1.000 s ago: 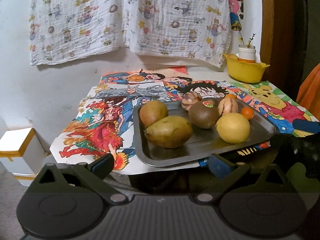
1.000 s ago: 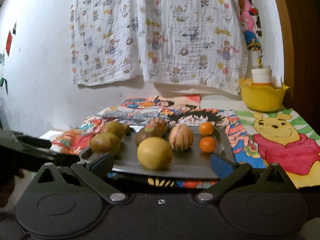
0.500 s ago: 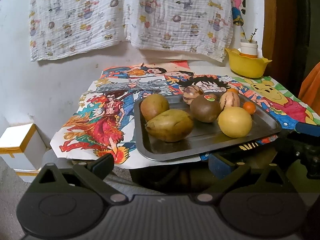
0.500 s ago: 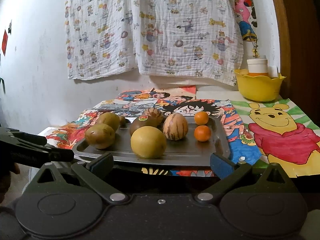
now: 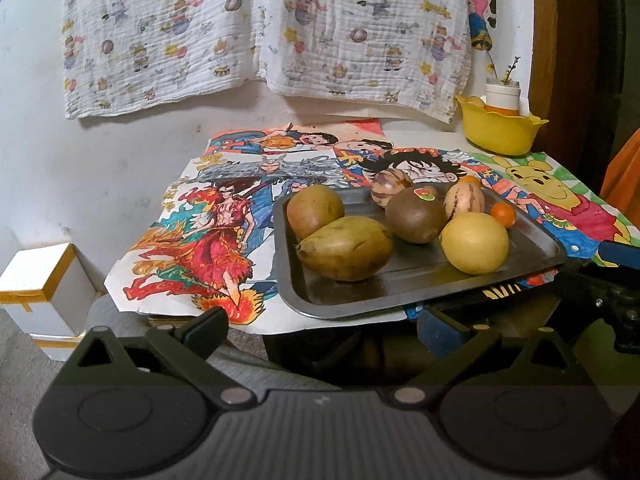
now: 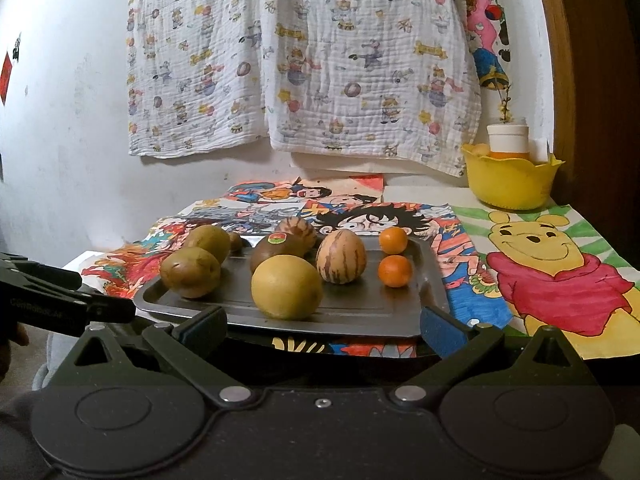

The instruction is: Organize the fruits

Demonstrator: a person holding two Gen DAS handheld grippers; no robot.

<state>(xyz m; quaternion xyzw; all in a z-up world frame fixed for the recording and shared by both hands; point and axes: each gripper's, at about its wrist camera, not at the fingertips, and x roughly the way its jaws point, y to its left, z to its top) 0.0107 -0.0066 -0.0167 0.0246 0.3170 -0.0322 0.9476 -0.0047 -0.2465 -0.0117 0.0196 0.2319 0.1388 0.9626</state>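
Observation:
A dark metal tray (image 5: 536,258) (image 6: 428,280) sits on a table with cartoon posters. On it lie a green-brown mango (image 5: 346,248) (image 6: 191,272), a second mango (image 5: 315,210) (image 6: 208,242), a brown stickered fruit (image 5: 416,216) (image 6: 276,254), two striped melons (image 5: 464,202) (image 6: 341,256), a yellow round fruit (image 5: 474,248) (image 6: 286,286) and two small oranges (image 6: 395,271). My left gripper (image 5: 322,328) is open and empty, just before the tray's near edge. My right gripper (image 6: 324,328) is open and empty, in front of the tray.
A yellow bowl (image 5: 500,130) (image 6: 510,180) with a white jar stands at the back right. A printed cloth (image 5: 260,28) hangs on the wall. White boxes (image 5: 40,292) sit on the floor at left. The left gripper's arm (image 6: 60,300) shows at the right view's left edge.
Both grippers have risen a little and edged toward the tray; the tray looks larger and lower in both views. The fruits have not moved.

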